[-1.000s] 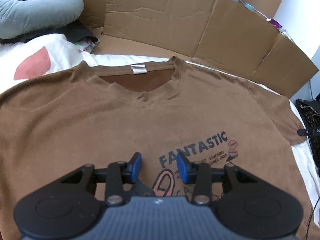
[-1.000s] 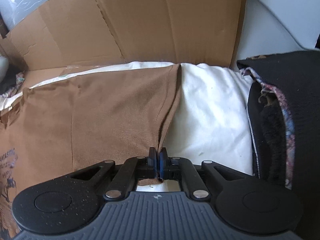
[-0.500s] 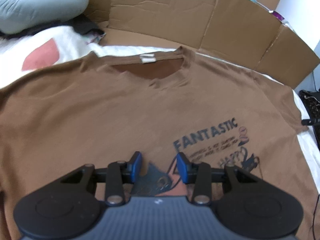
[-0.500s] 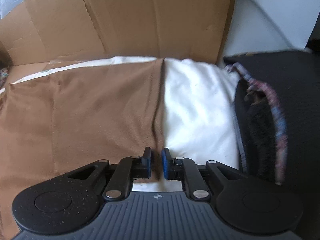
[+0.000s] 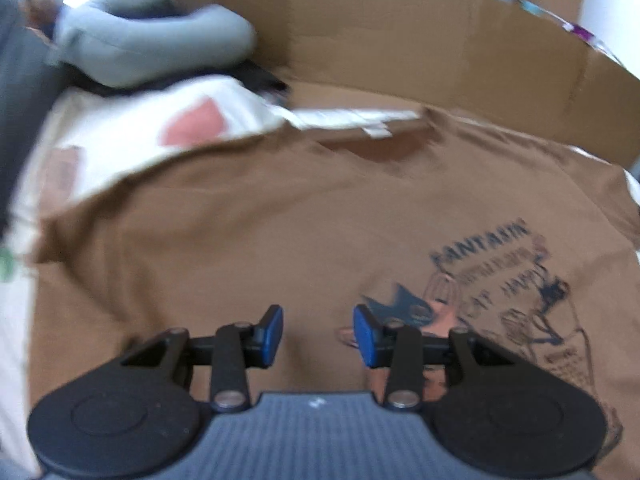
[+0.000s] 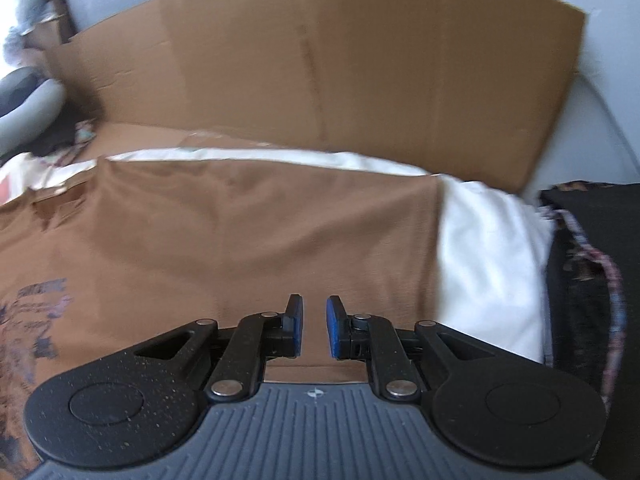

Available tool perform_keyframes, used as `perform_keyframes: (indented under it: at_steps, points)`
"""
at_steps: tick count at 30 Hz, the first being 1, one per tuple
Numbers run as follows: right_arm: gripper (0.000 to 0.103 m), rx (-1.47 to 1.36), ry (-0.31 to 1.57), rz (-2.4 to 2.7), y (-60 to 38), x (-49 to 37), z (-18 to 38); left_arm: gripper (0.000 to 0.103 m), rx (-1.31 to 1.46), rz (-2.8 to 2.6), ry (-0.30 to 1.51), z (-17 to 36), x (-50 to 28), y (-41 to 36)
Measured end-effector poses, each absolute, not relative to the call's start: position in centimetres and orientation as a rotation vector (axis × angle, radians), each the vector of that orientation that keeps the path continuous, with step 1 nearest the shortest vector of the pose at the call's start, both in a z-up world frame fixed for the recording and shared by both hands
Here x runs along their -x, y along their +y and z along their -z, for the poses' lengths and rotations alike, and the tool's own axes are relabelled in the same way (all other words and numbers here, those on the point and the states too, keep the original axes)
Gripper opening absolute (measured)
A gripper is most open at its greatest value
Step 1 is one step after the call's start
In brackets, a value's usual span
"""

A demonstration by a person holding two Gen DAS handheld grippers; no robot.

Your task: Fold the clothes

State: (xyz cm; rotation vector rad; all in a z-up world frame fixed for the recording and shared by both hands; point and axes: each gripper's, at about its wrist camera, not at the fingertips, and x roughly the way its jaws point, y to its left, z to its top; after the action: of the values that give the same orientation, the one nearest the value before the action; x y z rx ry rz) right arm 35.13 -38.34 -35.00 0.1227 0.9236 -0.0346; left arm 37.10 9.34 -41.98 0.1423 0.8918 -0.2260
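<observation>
On the brown T-shirt (image 5: 248,240), a blurred print (image 5: 496,280), lettering unreadable

cardboard wall (image 6: 320,80) stood behind | grey cushion (image 5: 152,52) laid far left | black patterned cloth (image 6: 592,280) heaped right

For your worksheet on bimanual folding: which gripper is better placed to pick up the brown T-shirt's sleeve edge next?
Right gripper, probably: the brown T-shirt's sleeve edge lies just beside it. Left gripper hovers mid-chest.

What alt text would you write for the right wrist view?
A hand-held gripper, slightly open and empty, hovers over a brown T-shirt spread flat on a white sheet. Cardboard stands behind; dark clothes lie at right.
</observation>
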Motion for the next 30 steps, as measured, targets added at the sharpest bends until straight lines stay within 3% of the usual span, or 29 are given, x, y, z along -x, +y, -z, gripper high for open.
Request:
perform_keyframes:
  at_steps: [4,8,26,27,30]
  points:
    - [0.013,-0.115,0.936,-0.033,-36.5,-35.1,35.1,0.043,-0.146,0.067,0.832,40.8,-36.9,11.4]
    - [0.013,-0.093,0.950,-0.082,-34.8,-35.0,35.6,0.055,-0.135,-0.062,0.815,40.8,-37.1,13.5]
    - [0.013,-0.082,0.989,-0.158,-32.4,-34.5,36.9,0.053,-0.062,-0.280,0.872,42.7,-38.8,15.7]
    - [0.013,-0.081,0.991,-0.162,-32.3,-34.4,37.0,0.052,-0.048,-0.286,0.883,42.7,-38.9,16.0]
    - [0.013,-0.077,0.993,-0.175,-31.9,-34.3,37.1,0.031,-0.037,-0.292,0.897,42.2,-38.8,16.6]
